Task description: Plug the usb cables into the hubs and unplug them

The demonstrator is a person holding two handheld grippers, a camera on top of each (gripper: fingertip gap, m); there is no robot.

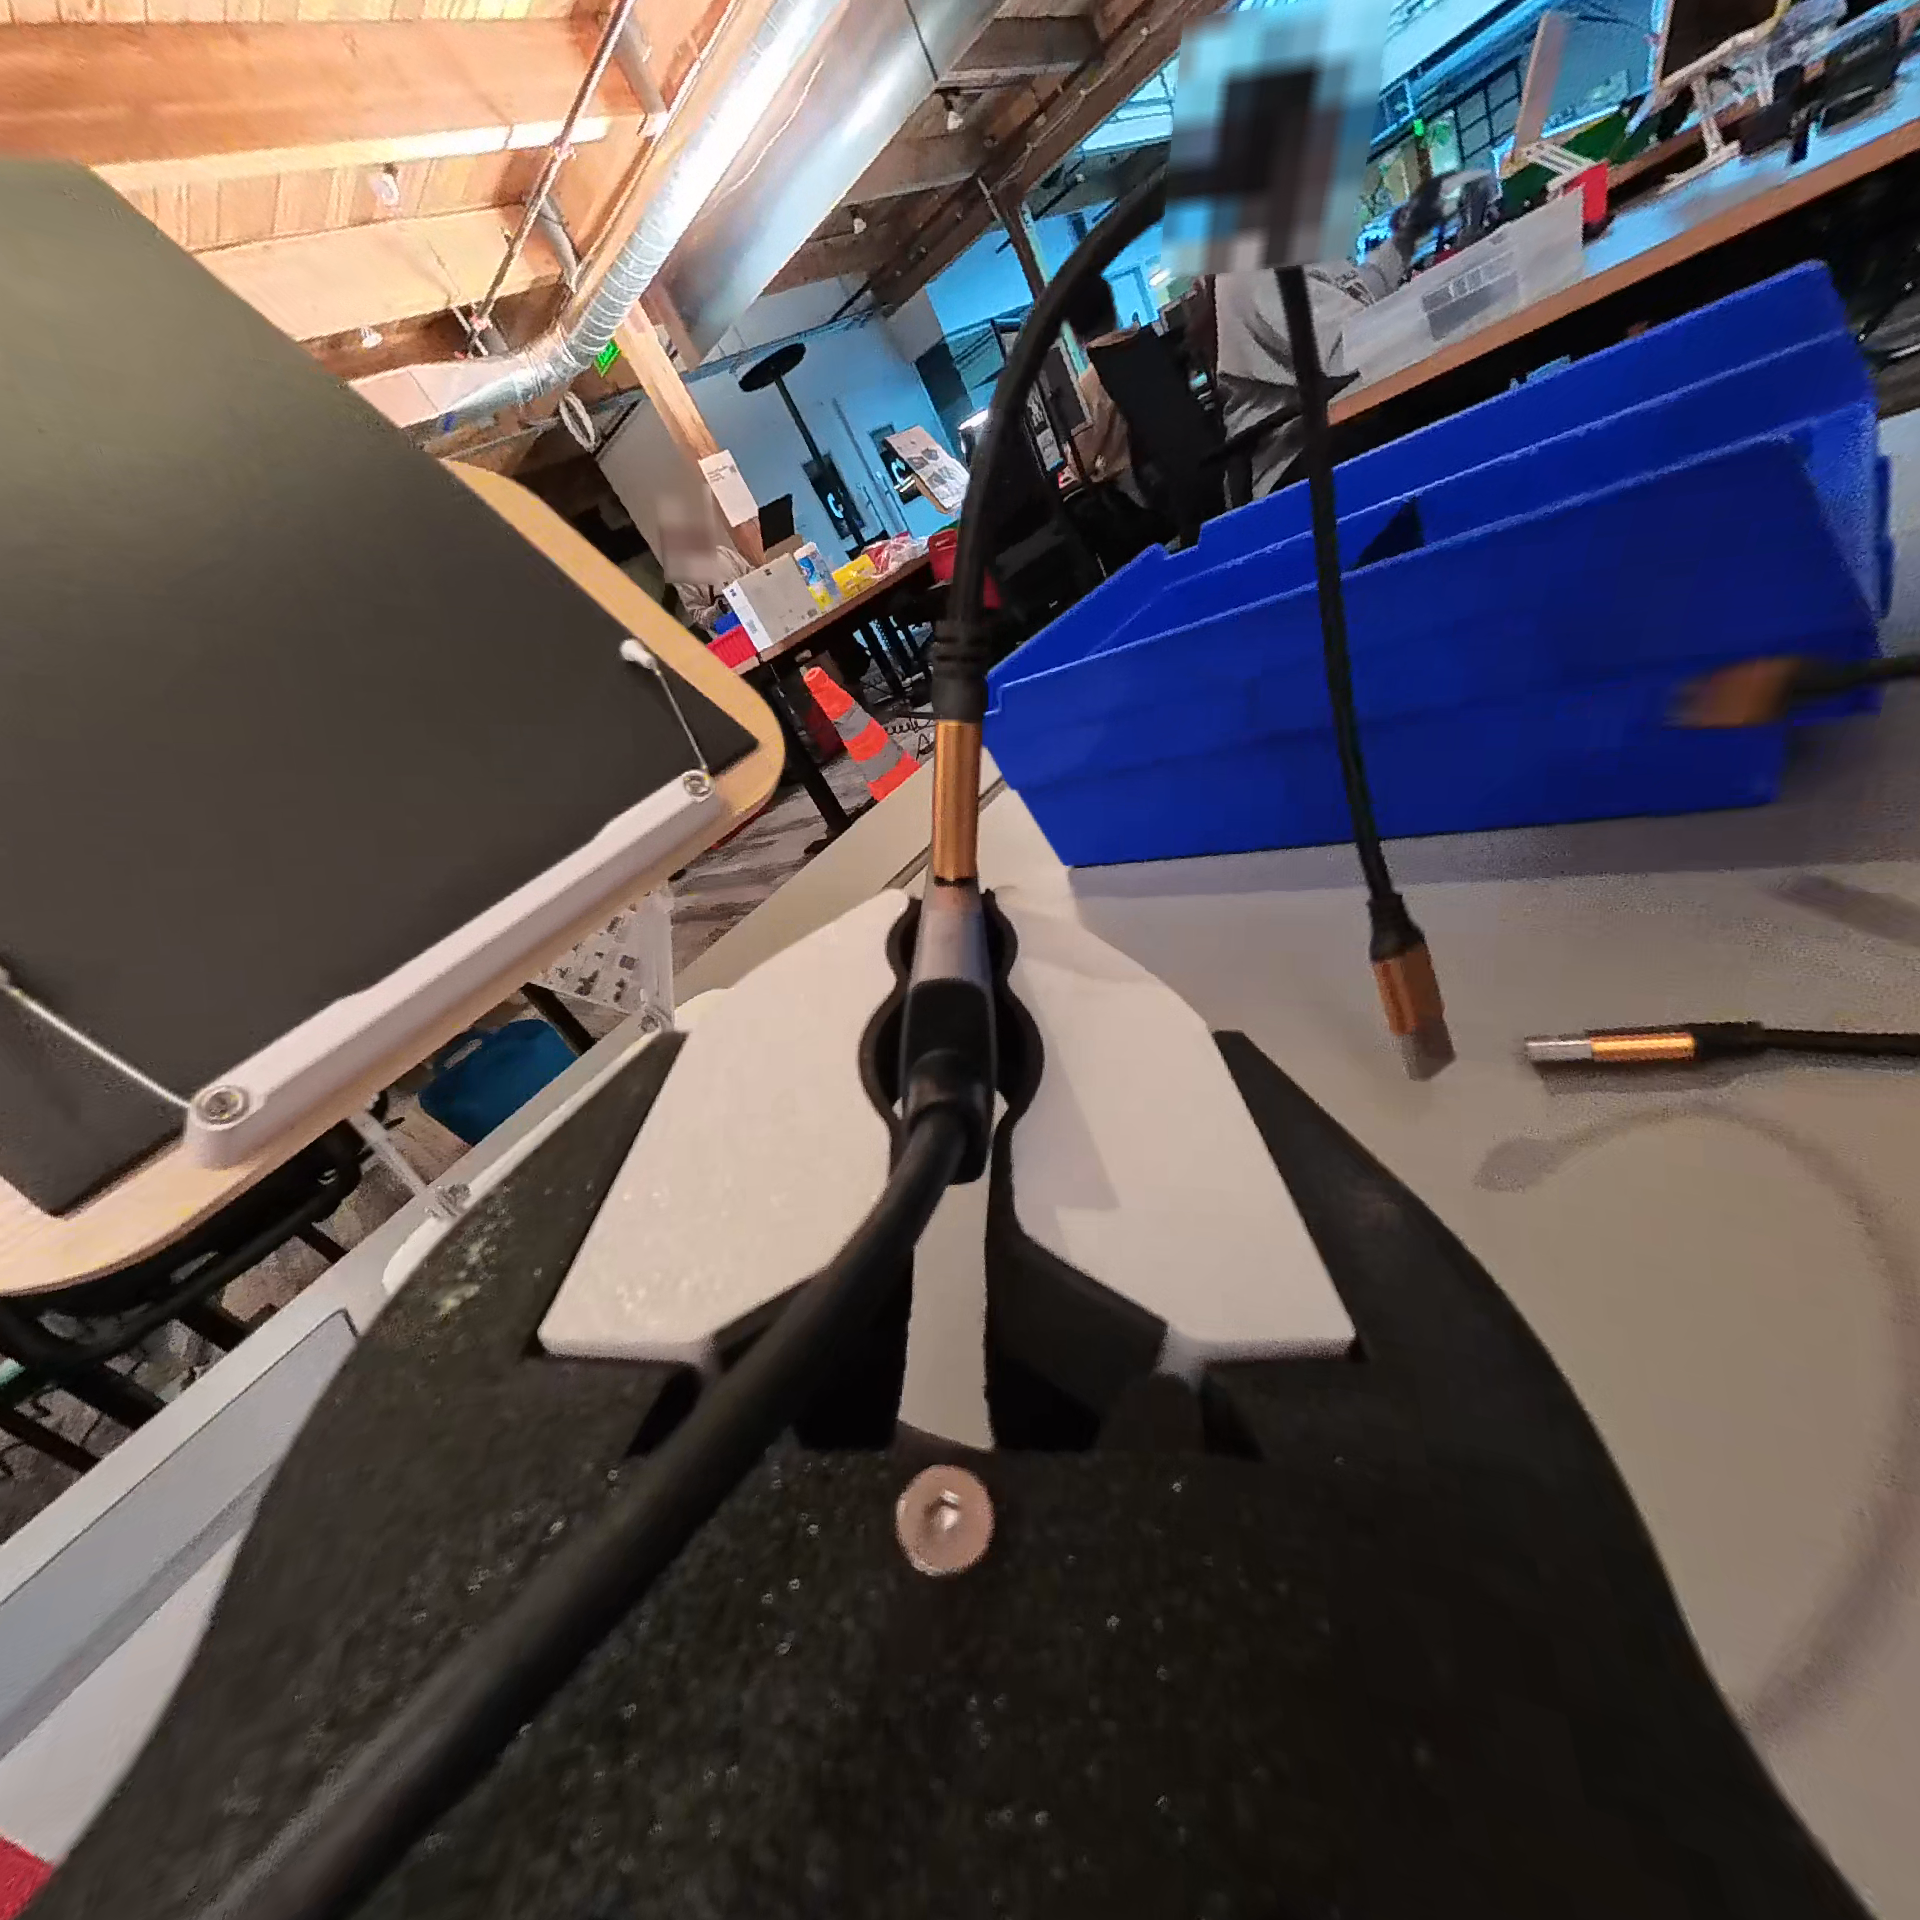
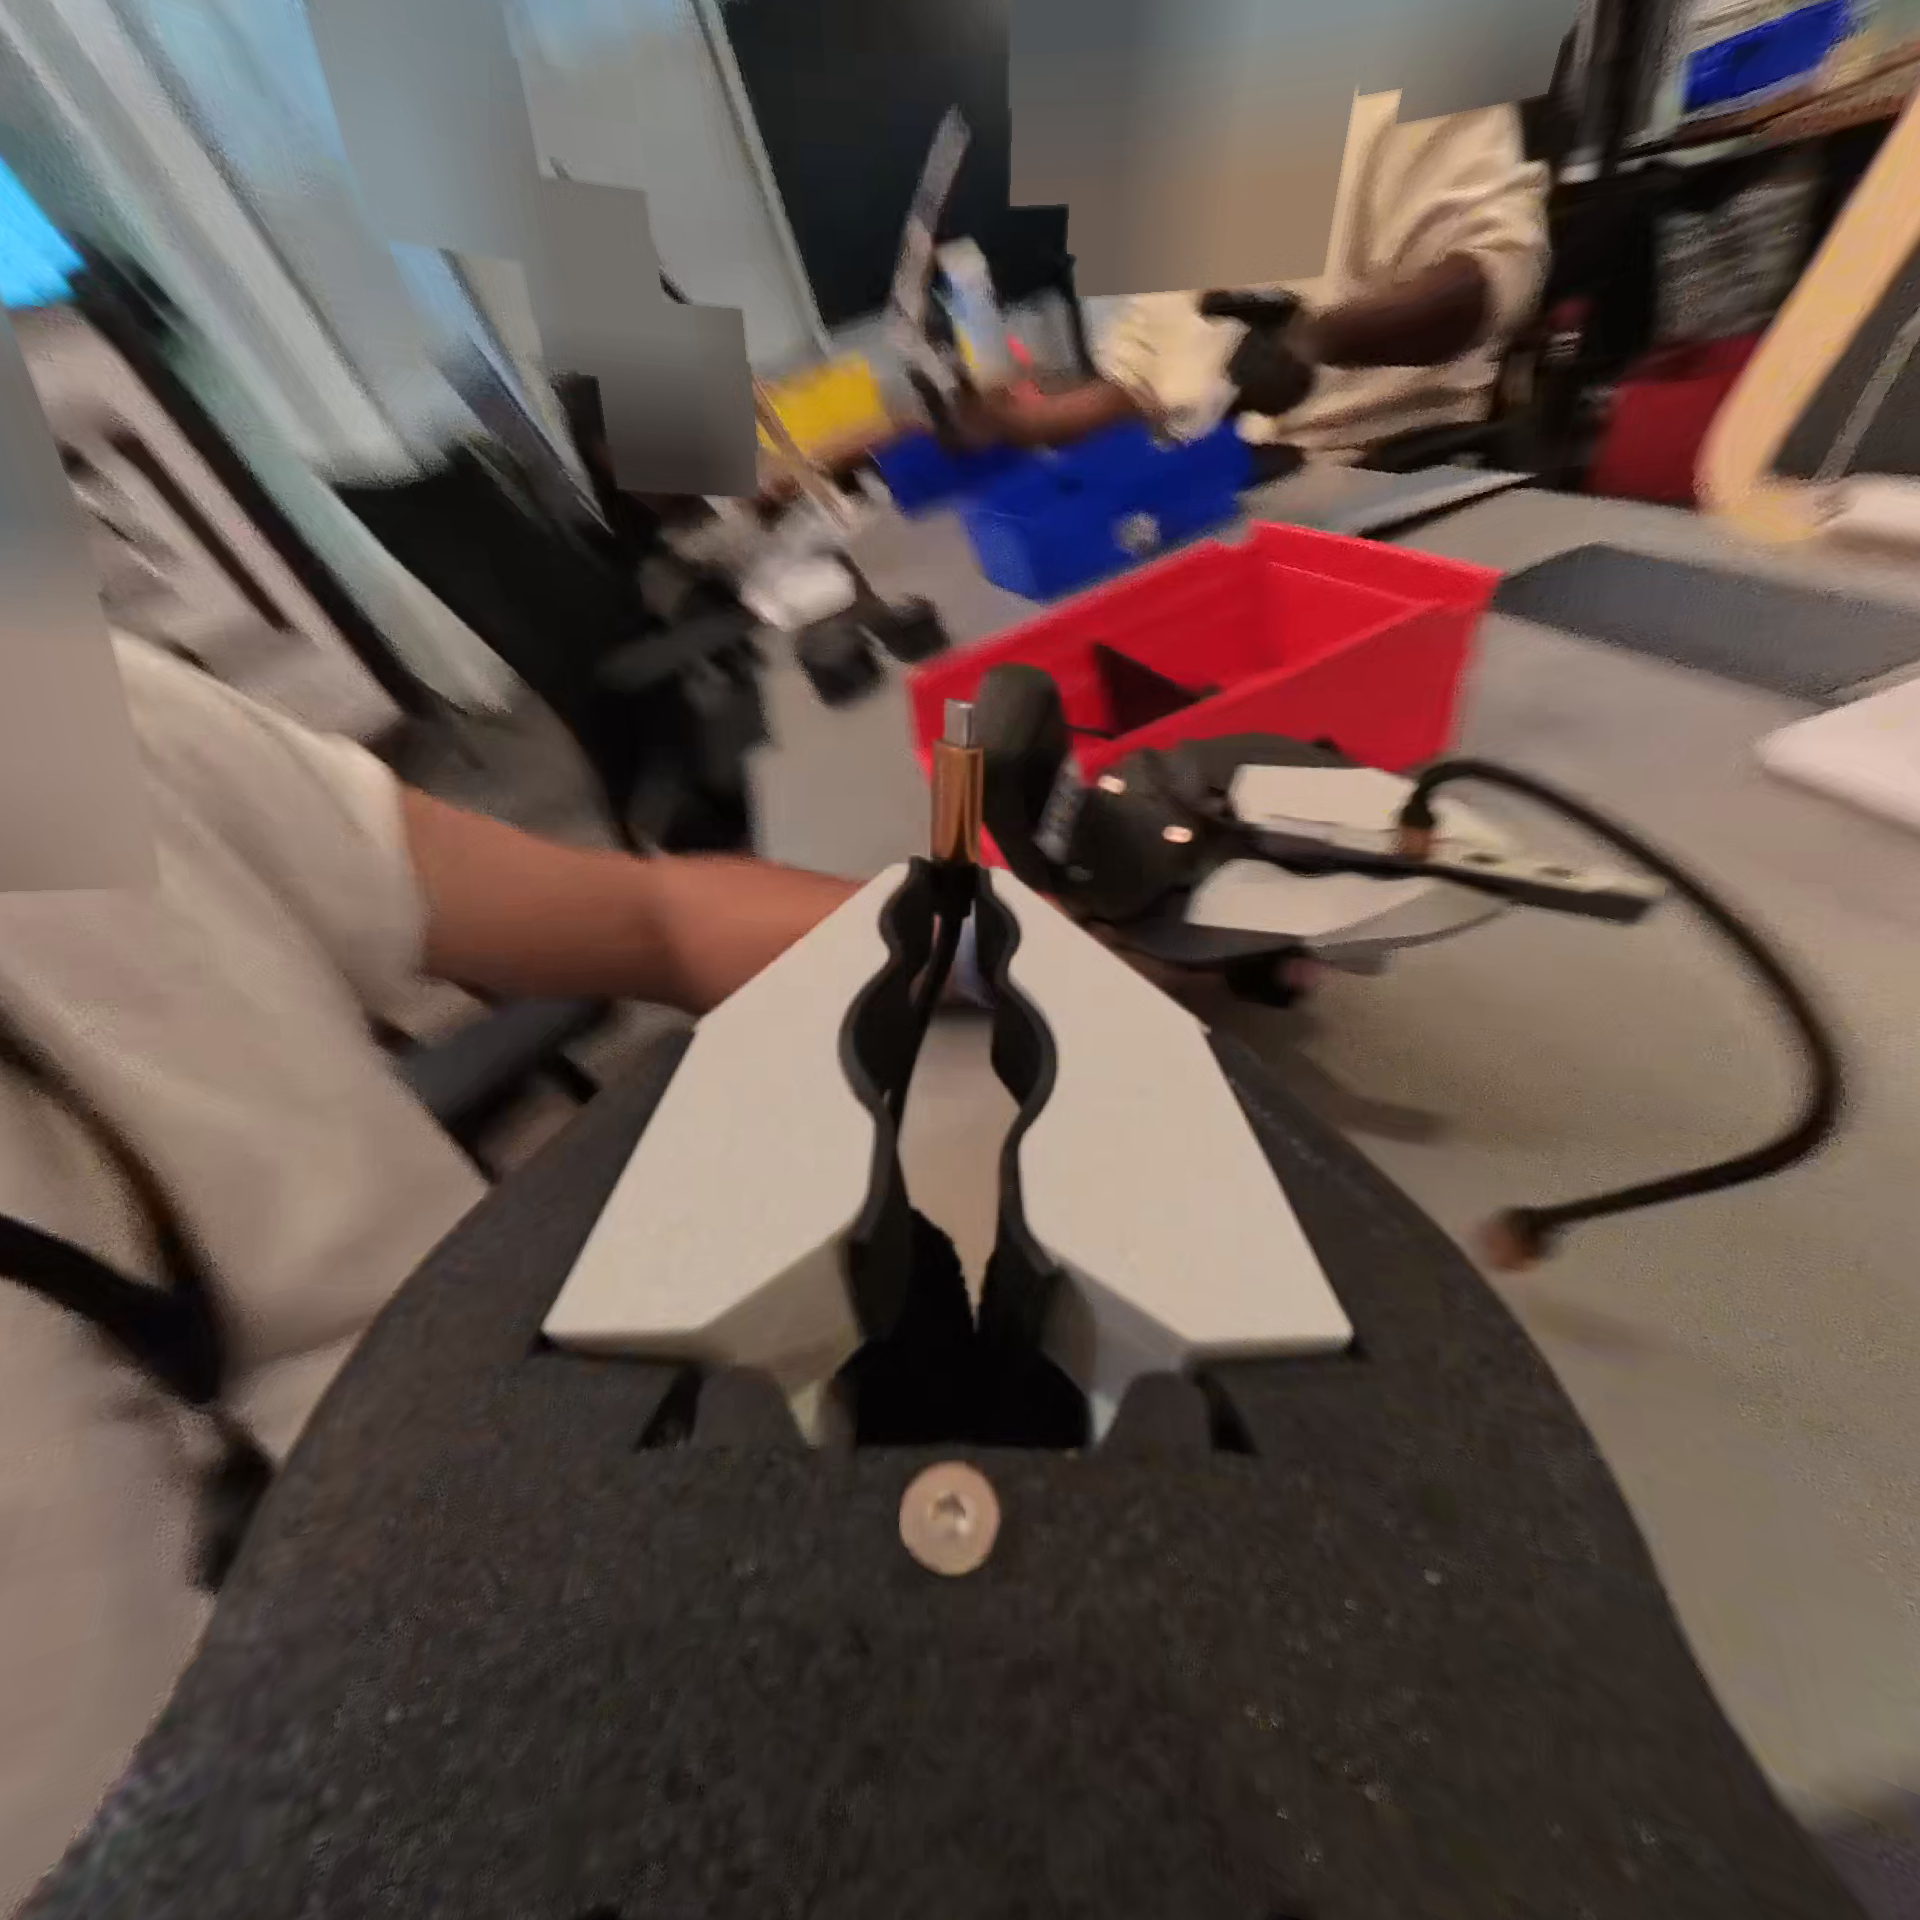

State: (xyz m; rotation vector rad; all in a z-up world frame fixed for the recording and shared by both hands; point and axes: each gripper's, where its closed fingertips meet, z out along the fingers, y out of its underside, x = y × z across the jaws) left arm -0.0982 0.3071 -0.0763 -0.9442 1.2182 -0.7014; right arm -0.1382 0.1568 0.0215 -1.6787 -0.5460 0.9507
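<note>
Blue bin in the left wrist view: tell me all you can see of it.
The blue bin looks like moulded plastic, open-topped, with a stepped rim and what looks like a dark divider inside. It sits upright on the grey table, beyond the left claw. A black cable hangs in front of it; contact is unclear. Contents are hidden.

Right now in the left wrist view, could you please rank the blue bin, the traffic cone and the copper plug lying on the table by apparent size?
1. blue bin
2. traffic cone
3. copper plug, close to the cone; distance makes this unsure.
</note>
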